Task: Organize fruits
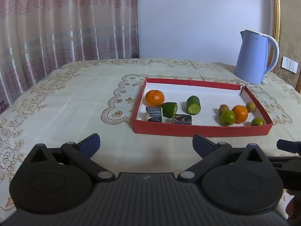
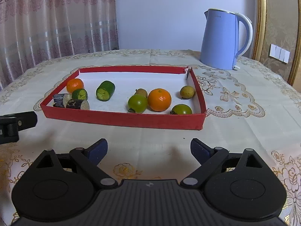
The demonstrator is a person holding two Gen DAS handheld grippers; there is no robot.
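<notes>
— Both jaw pairs are spread wide, nothing held: left gripper [image 1: 146, 146] and right gripper [image 2: 149, 149] are kept short of the shallow red cardboard tray [image 2: 120, 118].

— Fruit is kept inside it: round orange tangerine [image 2: 159, 99], cut green cucumber piece [image 2: 105, 91].

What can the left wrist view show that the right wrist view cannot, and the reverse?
Only the left wrist view shows the left gripper with jaws open, and the tablecloth left of the red tray.
Only the right wrist view shows the right gripper with jaws open, and the cloth right of the tray.
Both show the tray, two oranges, cucumber pieces, the blue kettle, and part of the other gripper.
</notes>
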